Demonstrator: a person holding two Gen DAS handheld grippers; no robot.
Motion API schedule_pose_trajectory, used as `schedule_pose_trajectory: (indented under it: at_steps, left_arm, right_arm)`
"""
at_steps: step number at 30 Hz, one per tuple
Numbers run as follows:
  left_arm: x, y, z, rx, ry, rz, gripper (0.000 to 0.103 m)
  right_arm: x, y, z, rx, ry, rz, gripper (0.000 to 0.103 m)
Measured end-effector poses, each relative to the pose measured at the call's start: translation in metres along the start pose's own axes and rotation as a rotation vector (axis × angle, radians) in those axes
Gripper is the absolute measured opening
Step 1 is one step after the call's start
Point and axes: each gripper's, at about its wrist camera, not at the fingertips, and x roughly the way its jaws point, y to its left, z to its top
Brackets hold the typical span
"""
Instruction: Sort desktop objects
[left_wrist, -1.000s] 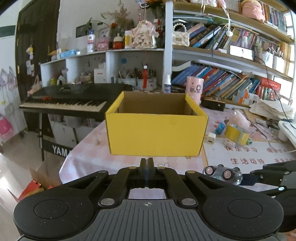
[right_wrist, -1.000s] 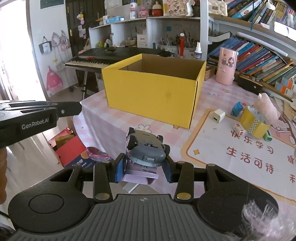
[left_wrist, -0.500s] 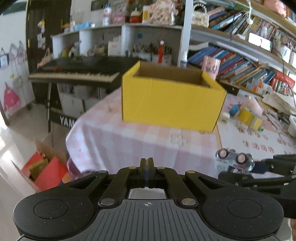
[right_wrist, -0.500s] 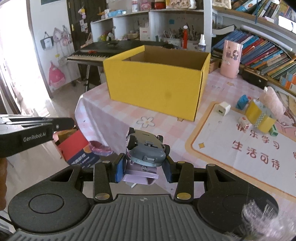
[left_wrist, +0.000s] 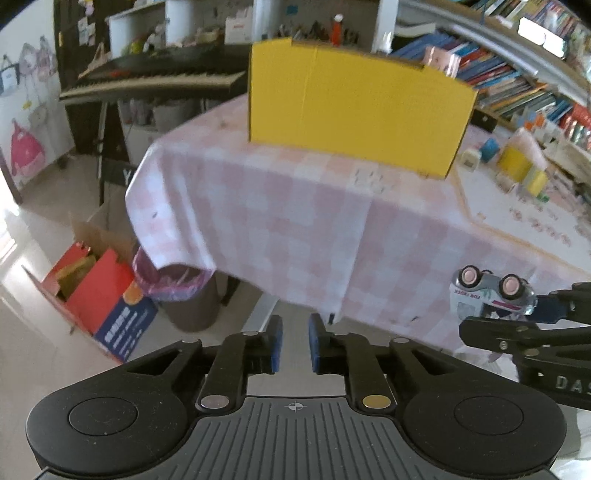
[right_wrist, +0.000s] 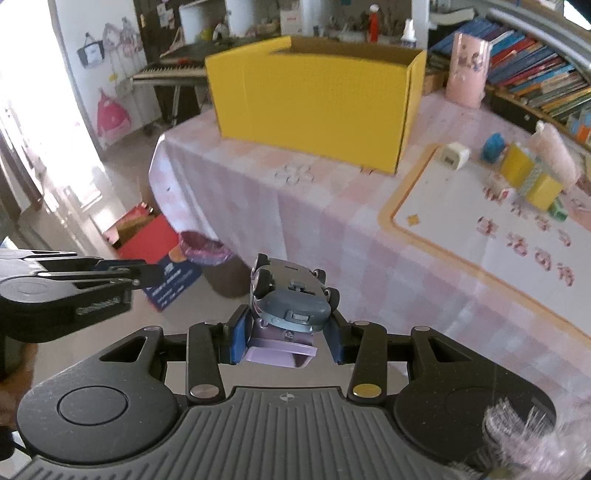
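Note:
A toy car with a grey underside and lilac body lies upside down between the blue pads of my right gripper, which is shut on it. The left wrist view shows the same car, wheels up, at the right edge. My left gripper hangs in front of the table edge. Its jaws are opening, a narrow gap shows, and nothing is between them. It also appears in the right wrist view as the left gripper at the left side. An open yellow cardboard box stands on the pink checked tablecloth.
On a white mat to the right lie a white cube, a blue block and yellow blocks. On the floor below the table edge are a bin with a purple bag and a red carton. A keyboard stands behind.
Both grippers have sunk and tipped downward, so the floor and the table edge now show. The left jaws, shut before, now stand slightly apart. The car stays gripped in the right gripper.

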Motion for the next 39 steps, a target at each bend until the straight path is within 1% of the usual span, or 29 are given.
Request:
schedule_pose_trajectory:
  at_steps: [2, 4, 5, 6, 9, 12, 15, 19, 26, 30, 39]
  left_arm:
    - [0.009, 0.000, -0.006, -0.014, 0.019, 0.013, 0.018]
    - [0.018, 0.000, -0.013, -0.029, 0.028, 0.031, 0.030]
    - [0.022, 0.000, -0.016, -0.032, 0.031, 0.039, 0.033]
    - [0.027, -0.001, -0.019, -0.033, 0.033, 0.051, 0.035]
    - [0.044, -0.002, -0.031, -0.036, 0.042, 0.078, 0.037]
    - [0.066, 0.002, -0.048, -0.067, 0.060, 0.091, 0.042]
    - [0.089, 0.007, -0.067, -0.089, 0.072, 0.086, 0.042]
    - [0.128, 0.014, -0.098, -0.089, 0.082, 0.073, 0.042]
    - [0.206, 0.027, -0.167, -0.117, 0.131, 0.050, 0.042]
    - [0.249, 0.031, -0.205, -0.131, 0.166, 0.044, 0.042]
    - [0.367, 0.027, -0.283, -0.070, 0.236, 0.021, 0.042]
  right_arm:
    - [0.007, 0.001, -0.003, -0.012, 0.014, 0.022, 0.039]
    - [0.015, 0.002, -0.005, -0.030, 0.025, 0.046, 0.040]
    - [0.019, 0.002, -0.006, -0.041, 0.027, 0.058, 0.040]
    - [0.024, 0.002, -0.008, -0.052, 0.027, 0.067, 0.040]
    - [0.041, 0.002, -0.016, -0.077, 0.035, 0.078, 0.040]
    - [0.060, -0.002, -0.027, -0.084, 0.055, 0.077, 0.040]
    - [0.082, -0.002, -0.044, -0.105, 0.070, 0.066, 0.040]
    - [0.116, -0.001, -0.071, -0.126, 0.083, 0.050, 0.040]
    - [0.191, -0.001, -0.121, -0.115, 0.131, 0.021, 0.040]
    - [0.228, -0.002, -0.146, -0.126, 0.139, 0.013, 0.039]
    - [0.318, -0.017, -0.201, -0.142, 0.170, -0.013, 0.039]
